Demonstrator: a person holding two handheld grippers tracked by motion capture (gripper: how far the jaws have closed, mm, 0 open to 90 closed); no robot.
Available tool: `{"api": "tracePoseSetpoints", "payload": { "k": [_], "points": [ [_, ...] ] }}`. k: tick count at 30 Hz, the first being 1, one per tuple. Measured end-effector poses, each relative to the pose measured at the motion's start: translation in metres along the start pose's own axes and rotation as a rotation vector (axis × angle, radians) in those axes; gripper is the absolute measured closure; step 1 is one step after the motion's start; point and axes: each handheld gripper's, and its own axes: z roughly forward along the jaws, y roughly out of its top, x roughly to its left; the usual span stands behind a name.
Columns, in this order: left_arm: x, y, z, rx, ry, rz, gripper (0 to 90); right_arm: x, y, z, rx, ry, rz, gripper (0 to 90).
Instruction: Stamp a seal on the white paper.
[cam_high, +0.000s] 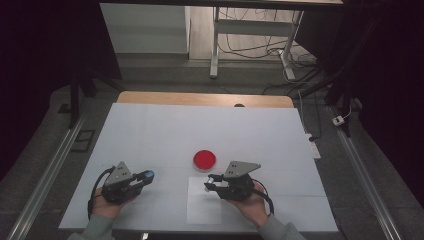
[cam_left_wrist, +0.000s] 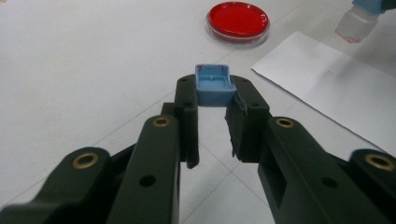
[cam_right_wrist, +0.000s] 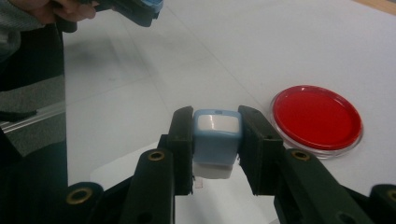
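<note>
The left hand-held gripper (cam_left_wrist: 212, 100) is clamped on a blue cap (cam_left_wrist: 215, 84) at near left of the counter (cam_high: 150, 130), the right hand-held gripper (cam_right_wrist: 215, 140) on its small bottle (cam_right_wrist: 216, 135) near the red dish (cam_high: 204, 159); keeping both grips square should help the cap seat cleanly.

A lab or test room is showing here: a red petri dish (cam_high: 204, 159) is lying just beyond the jaws on a white-covered desk (cam_high: 150, 135), with cables (cam_high: 255, 47) trailing over the floor behind it.
</note>
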Motion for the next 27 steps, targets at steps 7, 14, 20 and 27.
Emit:
{"api": "tracePoseSetpoints", "payload": {
  "k": [7,14,20,27],
  "points": [
    [0.001,0.000,-0.001,-0.001,0.002,-0.002,74.4,0.004,-0.003,0.007,0.024,0.008,-0.013,67.0],
    [0.000,0.000,0.000,0.000,0.000,0.001,74.4,0.007,-0.006,0.013,0.040,0.009,-0.023,67.0],
    [0.000,0.000,0.000,0.001,0.000,0.001,74.4,0.007,-0.007,0.015,0.047,0.013,-0.025,67.0],
    [0.000,0.000,0.000,0.002,-0.001,0.002,74.3,0.008,-0.009,0.018,0.059,0.011,-0.032,67.0]
  ]
}}
